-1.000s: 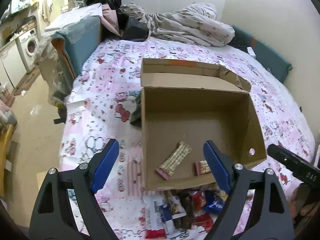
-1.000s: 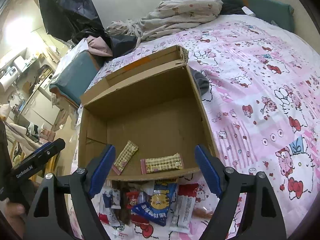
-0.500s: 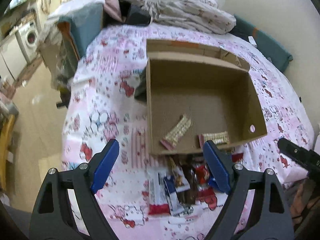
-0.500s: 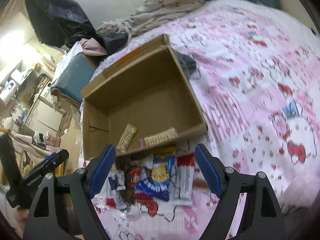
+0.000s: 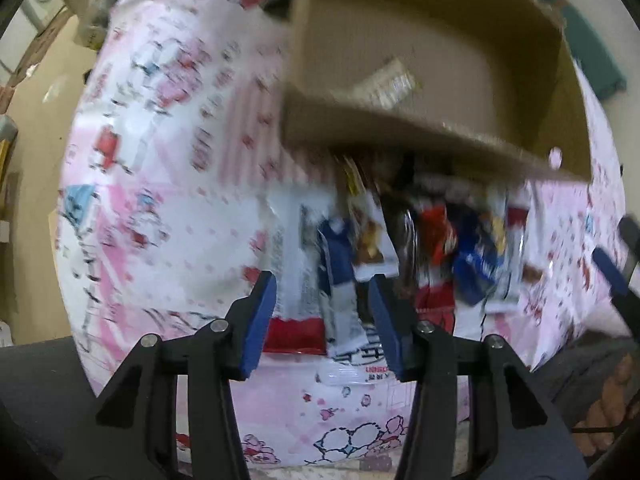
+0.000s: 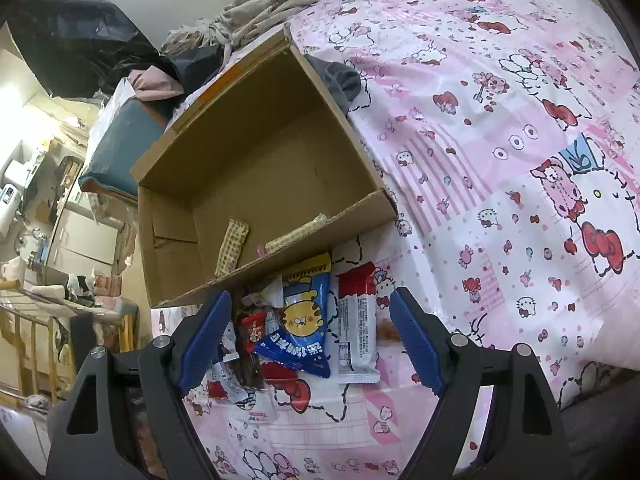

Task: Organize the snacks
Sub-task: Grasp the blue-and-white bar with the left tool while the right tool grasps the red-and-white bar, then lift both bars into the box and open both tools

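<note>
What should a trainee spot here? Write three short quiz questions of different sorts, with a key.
1. How many snack bars lie inside the box?
2. Where is the blue packet with the yellow tiger? A: inside the box. B: on the bedspread, just in front of the box. C: on the floor.
3. True or false: the right tool is shut on a packet.

Key: 1. Two. 2. B. 3. False: the right tool stands open and grips nothing.
</note>
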